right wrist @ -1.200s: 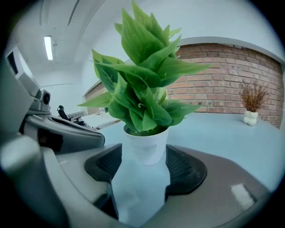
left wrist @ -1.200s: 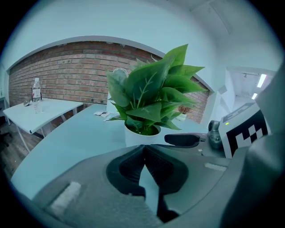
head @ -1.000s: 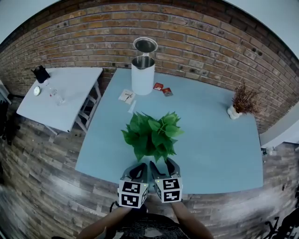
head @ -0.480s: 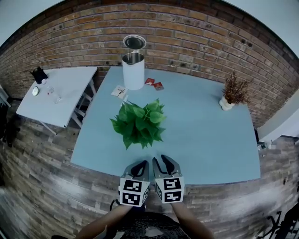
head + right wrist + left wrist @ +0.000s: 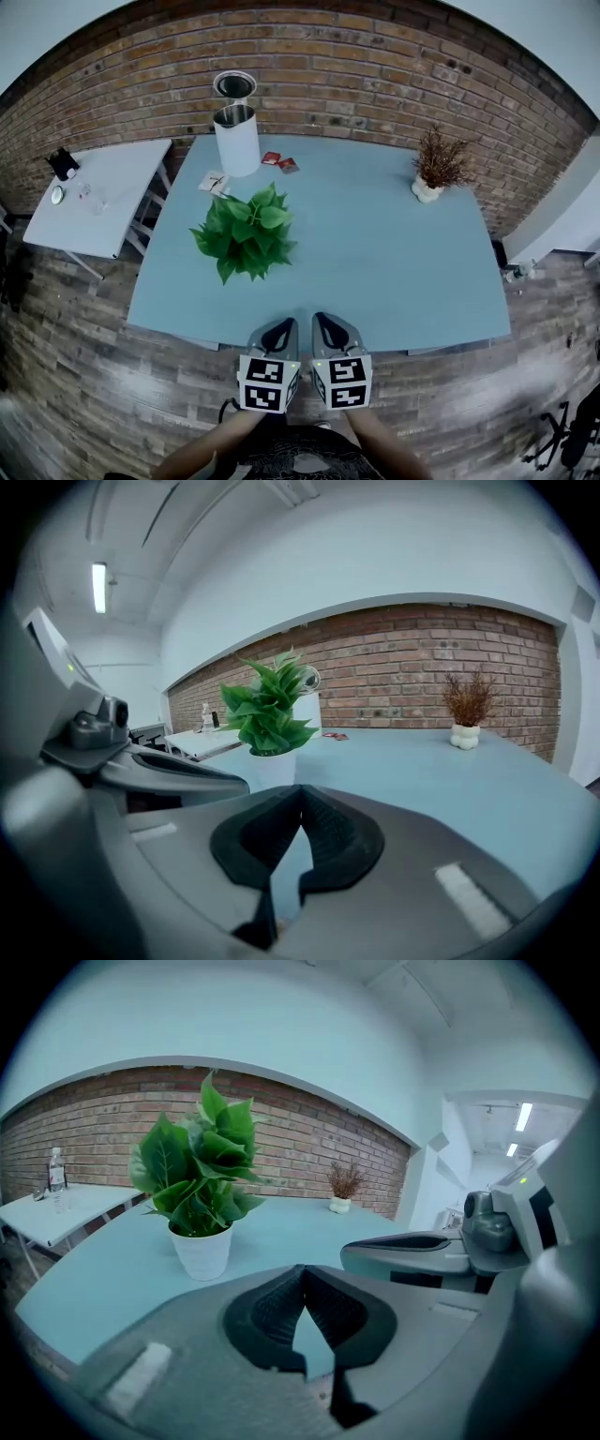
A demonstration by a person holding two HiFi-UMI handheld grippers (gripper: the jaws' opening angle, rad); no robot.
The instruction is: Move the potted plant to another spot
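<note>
Head view shows the left gripper and the right gripper side by side, marker cubes toward the person. Both hang just off the near edge of the table, over the plank floor.

Left gripper view has its two jaws clenched, ribbed pads meeting at the tip with nothing between them. Right gripper view shows the same: jaws pressed together and empty. Neither gripper touches anything.

The person's forearms rise from the bottom of the head view. The grippers run parallel and close together, aimed across the table and tilted a little downward.

The potted plant stands upright in its white pot on the left half of the table, nearer the left edge than the right and about midway between the near and far edges. It is well apart from both grippers — ahead of them and off to the left. From the left gripper it sits left of the jaw line; from the right gripper it is also left of centre, beyond the other gripper's body.

A white bin with its lid raised stands at the far left corner. A dried sprig in a small vase is near the far right corner, before the brick wall.
</note>
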